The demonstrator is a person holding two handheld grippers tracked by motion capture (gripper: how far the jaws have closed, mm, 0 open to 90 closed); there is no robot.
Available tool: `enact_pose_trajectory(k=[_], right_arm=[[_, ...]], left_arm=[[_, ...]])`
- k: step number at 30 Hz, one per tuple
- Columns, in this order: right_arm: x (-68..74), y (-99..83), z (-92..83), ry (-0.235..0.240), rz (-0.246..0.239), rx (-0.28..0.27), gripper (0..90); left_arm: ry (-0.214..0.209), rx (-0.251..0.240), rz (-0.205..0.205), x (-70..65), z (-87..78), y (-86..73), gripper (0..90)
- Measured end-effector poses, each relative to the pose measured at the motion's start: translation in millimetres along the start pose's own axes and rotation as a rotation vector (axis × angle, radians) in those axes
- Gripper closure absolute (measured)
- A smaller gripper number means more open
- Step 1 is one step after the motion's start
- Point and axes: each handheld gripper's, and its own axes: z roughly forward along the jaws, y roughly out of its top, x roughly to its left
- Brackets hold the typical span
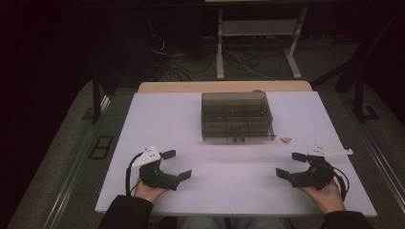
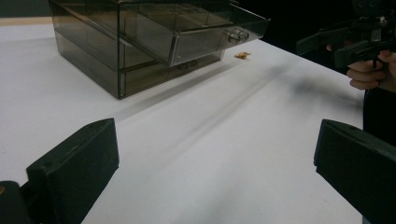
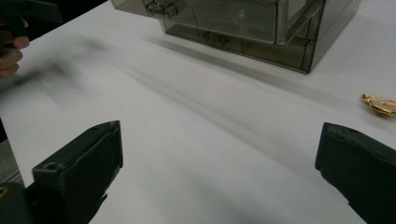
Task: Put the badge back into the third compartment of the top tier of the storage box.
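A smoky clear drawer box (image 1: 237, 116) stands at the middle back of the white table (image 1: 191, 124); its top drawer (image 2: 205, 28) is pulled partly out. A small gold wrapped piece (image 1: 286, 140) lies just right of the box, seen also as the gold piece (image 3: 380, 103) and the gold piece (image 2: 242, 55). My left gripper (image 1: 176, 164) rests near the front left, open, nothing between its jaws. At the front right, my right gripper (image 1: 290, 165) is open and empty too. Both point inward toward each other. The right gripper (image 2: 348, 44) appears far off in the left gripper view.
A wooden table edge (image 1: 224, 87) lies behind the white top. Beyond it are metal desk legs (image 1: 219, 47) and cables on a dark floor. A bare stretch of table lies between the grippers and in front of the box.
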Motion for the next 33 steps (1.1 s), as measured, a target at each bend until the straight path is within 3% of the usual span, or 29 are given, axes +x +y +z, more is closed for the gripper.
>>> enact_pose_trajectory(k=[3, 21, 33], right_arm=[[2.2, 0.2, 0.8, -0.007, -0.01, 0.019, 0.2], [3.0, 2.3, -0.4, 0.005, -0.014, 0.0, 0.1], [5.4, 6.9, -0.6, 0.009, -0.018, 0.018, 0.2]], left_arm=[[-0.004, 0.0, -0.003, -0.3, 0.0, -0.2, 0.0], [-0.006, 0.016, -0.013, 0.1, 2.8, -2.6, 0.0], [0.002, 0.027, -0.022, 0.3, 2.8, -4.9, 0.0]])
